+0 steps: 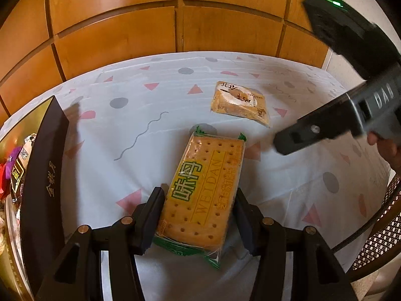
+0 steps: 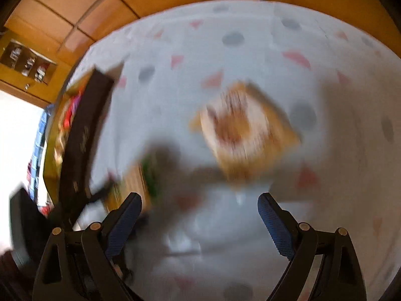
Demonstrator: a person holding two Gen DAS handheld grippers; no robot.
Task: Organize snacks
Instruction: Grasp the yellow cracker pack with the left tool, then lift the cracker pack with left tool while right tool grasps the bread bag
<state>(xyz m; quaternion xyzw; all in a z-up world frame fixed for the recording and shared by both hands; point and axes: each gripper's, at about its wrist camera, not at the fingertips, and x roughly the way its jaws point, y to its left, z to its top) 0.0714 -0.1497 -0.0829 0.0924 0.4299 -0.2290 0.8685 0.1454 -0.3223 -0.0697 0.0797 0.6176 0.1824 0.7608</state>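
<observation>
The cracker packet lay flat on the tabletop, near the middle of its near half, its long axis running away from the left wrist camera. The left gripper straddled the packet's near end, one finger on each long edge. The pads appeared to sit at or just off the wrapper; whether they pressed on it could not be told, and the packet had not been lifted.

Further off and to the right lay a square pastry packet, well apart from the cracker packet. The right gripper hovered above it with fingers spread wide and nothing between them (the right wrist view was badly blurred, so finer detail there was unreadable).

At the left edge stood the dark gift box, open, its gold interior already holding several wrapped snacks, too crowded and cropped to count.

Judgement on progress: partly done. Some snacks were in the box; two remained on the tabletop, neither yet carried.

Count:
- cracker packets: one
- pastry packets: one
- boxes: one
- grippers: two

A wooden panelled wall stood beyond the tabletop, and a woven chair back showed at the near right.
</observation>
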